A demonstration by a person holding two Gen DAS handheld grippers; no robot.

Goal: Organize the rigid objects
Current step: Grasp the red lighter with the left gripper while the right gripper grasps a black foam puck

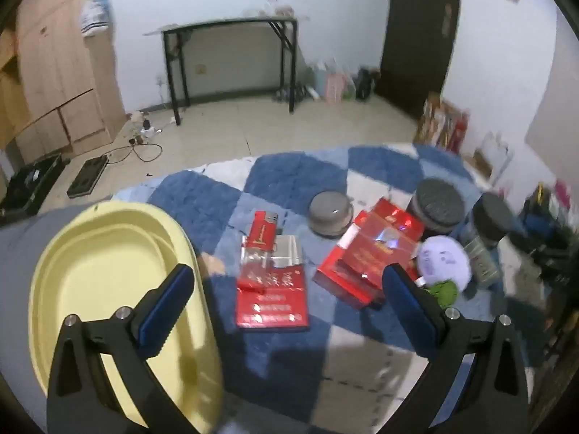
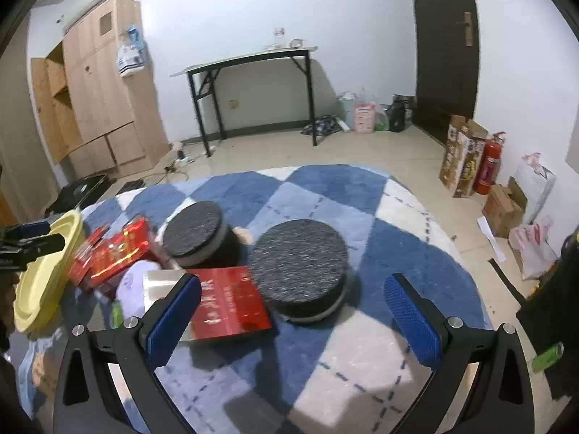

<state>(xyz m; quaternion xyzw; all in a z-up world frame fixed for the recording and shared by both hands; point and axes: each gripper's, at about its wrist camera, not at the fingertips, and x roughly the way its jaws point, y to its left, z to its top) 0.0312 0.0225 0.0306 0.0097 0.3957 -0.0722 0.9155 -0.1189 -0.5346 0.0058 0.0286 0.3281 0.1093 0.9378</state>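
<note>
Grippers both gaping and empty in your hands, left gripper (image 1: 286,298) over red pack (image 1: 271,298) beside yellow tray (image 1: 108,253), right gripper (image 2: 293,307) near grey-lidded jar (image 2: 300,271) on checked rug (image 2: 362,209).

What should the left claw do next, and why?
Probably dip forward and close on the red lighter. The left claw is open and holding nothing, the lighter lies just ahead on a red packet, and the yellow tray beside it has nothing in it.
</note>
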